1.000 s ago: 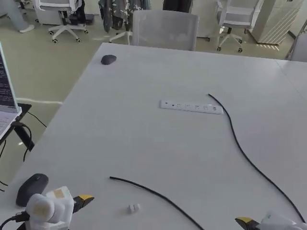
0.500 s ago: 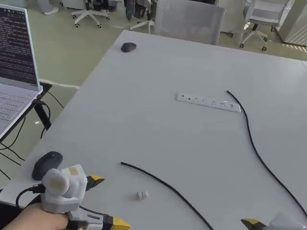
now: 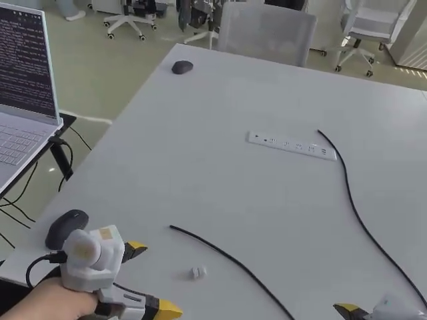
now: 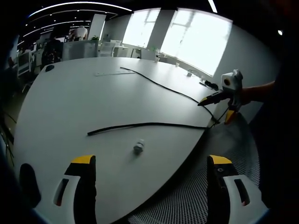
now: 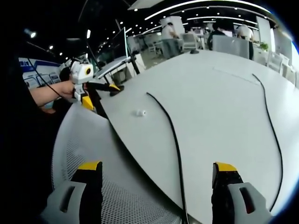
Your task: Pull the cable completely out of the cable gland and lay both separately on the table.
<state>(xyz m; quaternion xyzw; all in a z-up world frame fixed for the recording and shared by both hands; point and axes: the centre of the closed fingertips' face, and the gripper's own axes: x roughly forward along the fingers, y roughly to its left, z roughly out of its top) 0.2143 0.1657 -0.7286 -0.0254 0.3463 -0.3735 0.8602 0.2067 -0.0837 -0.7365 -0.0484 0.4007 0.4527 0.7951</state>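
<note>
A short black cable lies loose on the white table, running from the middle toward the near edge. The small white cable gland sits by itself just left of it, not touching. My left gripper hovers at the near left corner, open and holding nothing. My right gripper peeks in at the bottom right. In the left gripper view the gland and cable lie ahead of the open left gripper. The right gripper is open over the table edge, with gland and cable beyond.
A white power strip with a long black lead lies further back. One mouse sits beside my left gripper, another mouse at the far corner. A laptop stands at left. A grey mesh chair is below the table edge.
The head camera has swung, bringing the laptop into view. My left gripper and hand have come further into the picture. The cable and gland lie where they were.
</note>
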